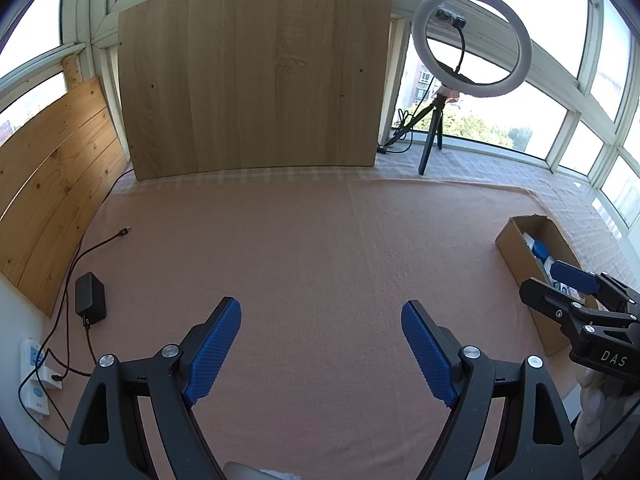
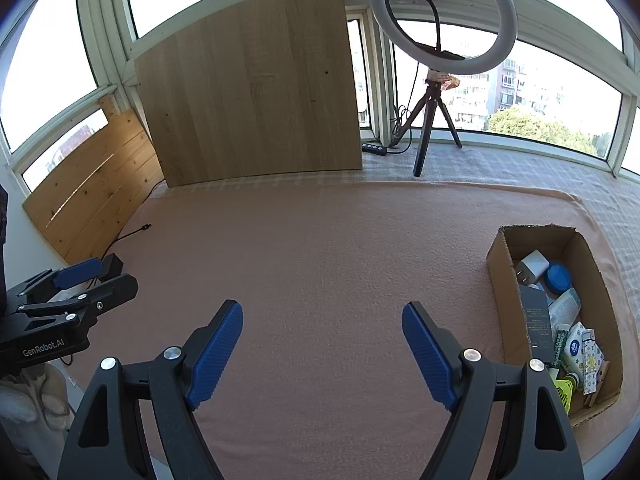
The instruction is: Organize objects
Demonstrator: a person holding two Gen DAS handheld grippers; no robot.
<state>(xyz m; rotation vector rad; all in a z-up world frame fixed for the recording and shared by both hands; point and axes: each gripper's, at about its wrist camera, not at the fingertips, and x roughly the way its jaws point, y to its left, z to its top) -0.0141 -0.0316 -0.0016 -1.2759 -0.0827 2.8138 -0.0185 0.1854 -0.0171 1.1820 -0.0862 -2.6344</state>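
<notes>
Blue ribbed pads face each other across bare cloth in both wrist views: the left gripper and the right gripper each have their fingers spread wide, with nothing between them. Beyond them the pink cloth covering the worktop lies smooth and bare.

From the right wrist view, the cardboard box sits at about three o'clock, near the worktop's right edge, with the task's things already inside it: a white charger plug and a blue-lidded jar at the far end, a dark flat carton along the left wall, a white tube, and small printed packets at the near end (their labels are too small to read).

I judge these all light. The plug and carton are stiff and would take a grip across their flat sides; the tube and packets are soft and likely slippery, best pinched mid-body. The box itself is thin-walled, so a wall grip may buckle it.

At ten o'clock in the left wrist view, a black adapter trails its cable. Farthest off, a ring light stands on its tripod.
</notes>
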